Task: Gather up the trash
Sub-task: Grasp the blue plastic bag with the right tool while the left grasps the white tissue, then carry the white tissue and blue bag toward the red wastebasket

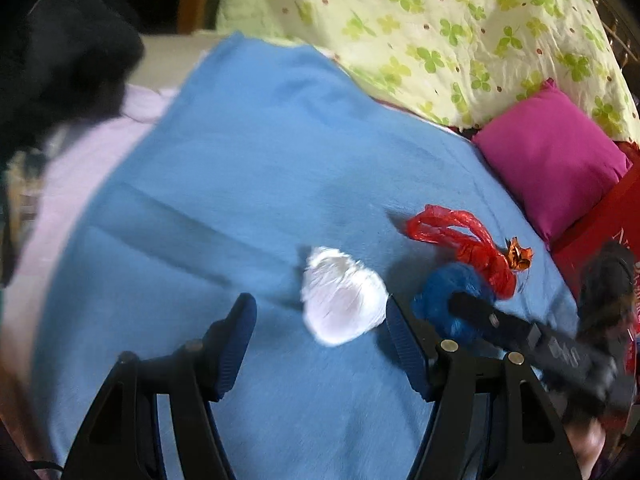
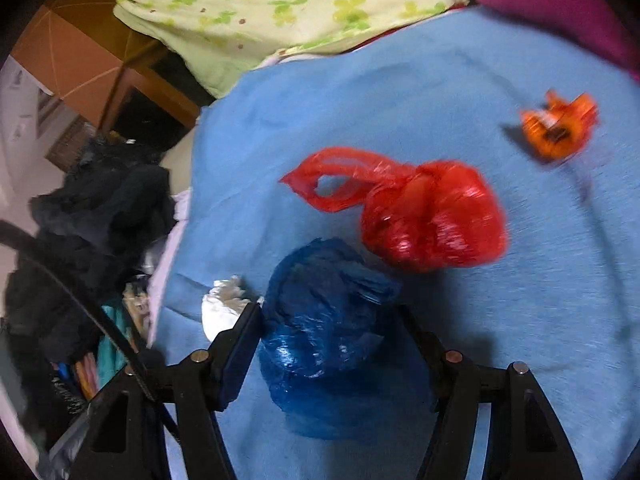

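I'm straddling the blue bag [image 2: 332, 332] with my right gripper [image 2: 328, 344], fingers apart, white wad [image 2: 222, 312] at nine o'clock — squeezing comes next.

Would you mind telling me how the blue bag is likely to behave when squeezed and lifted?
The blue bag looks like crinkled thin plastic, so it will probably crush rather than resist. Its glossy film may slip. Balled up, it seems light.

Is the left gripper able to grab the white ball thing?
Probably yes. The white wad lies just ahead of the left gripper, whose jaws look wide enough, with only bare blue blanket between them.
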The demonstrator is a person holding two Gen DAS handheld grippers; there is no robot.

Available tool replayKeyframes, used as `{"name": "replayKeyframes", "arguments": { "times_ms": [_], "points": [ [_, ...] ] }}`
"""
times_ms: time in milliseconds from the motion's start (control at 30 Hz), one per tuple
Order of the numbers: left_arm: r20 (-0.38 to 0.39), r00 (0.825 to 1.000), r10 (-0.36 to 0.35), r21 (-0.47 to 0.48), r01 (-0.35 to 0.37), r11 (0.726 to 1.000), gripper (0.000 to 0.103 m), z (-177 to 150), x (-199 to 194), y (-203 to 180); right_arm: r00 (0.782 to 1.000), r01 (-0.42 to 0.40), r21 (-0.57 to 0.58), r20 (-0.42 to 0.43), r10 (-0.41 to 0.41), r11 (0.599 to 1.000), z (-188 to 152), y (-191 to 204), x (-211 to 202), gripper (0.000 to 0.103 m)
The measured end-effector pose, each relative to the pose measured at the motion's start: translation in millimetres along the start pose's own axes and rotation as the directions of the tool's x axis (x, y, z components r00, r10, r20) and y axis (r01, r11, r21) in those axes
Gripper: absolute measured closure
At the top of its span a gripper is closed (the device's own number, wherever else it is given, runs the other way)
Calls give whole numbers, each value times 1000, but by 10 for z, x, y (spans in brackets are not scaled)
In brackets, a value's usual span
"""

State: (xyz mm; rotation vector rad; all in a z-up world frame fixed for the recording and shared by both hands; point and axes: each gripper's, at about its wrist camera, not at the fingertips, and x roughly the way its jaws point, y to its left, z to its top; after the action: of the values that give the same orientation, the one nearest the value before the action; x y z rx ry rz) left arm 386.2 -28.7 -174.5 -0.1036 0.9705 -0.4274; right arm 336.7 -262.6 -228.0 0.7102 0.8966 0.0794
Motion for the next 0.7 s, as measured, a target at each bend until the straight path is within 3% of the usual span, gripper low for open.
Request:
{"name": "replayKeyframes", "arguments": {
  "times_ms": [67,133,300,400,533,700],
  "points": [
    [-35,999,-2,10,3,1000,36,33,203,-76,1000,-21,-30,16,21,999,-22,2,-28,50],
    [-67,998,-12,10,13,1000,63,16,341,-134,999,-23,-85,40,27,996,-56,23,-146,51],
    [-72,997,-32,-24,31,999,72,-145,288,-249,996,-13,-104,88,22,994,-182,-90,-583,52],
    [-43,999,-33,-18,32,999,73,-281,11,-376,993,-23,-92,111,33,996,-283,-203,-922,52],
    [34,999,17,48,-19,999,73,-486,-546,-651,986,-36,-83,161,49,996,-481,-257,-1463,52],
    [139,988,63,141,-82,987,73,-713,-1244,-1010,970,-30,-125,234,59,992,-737,-166,-2071,52]
  ]
}}
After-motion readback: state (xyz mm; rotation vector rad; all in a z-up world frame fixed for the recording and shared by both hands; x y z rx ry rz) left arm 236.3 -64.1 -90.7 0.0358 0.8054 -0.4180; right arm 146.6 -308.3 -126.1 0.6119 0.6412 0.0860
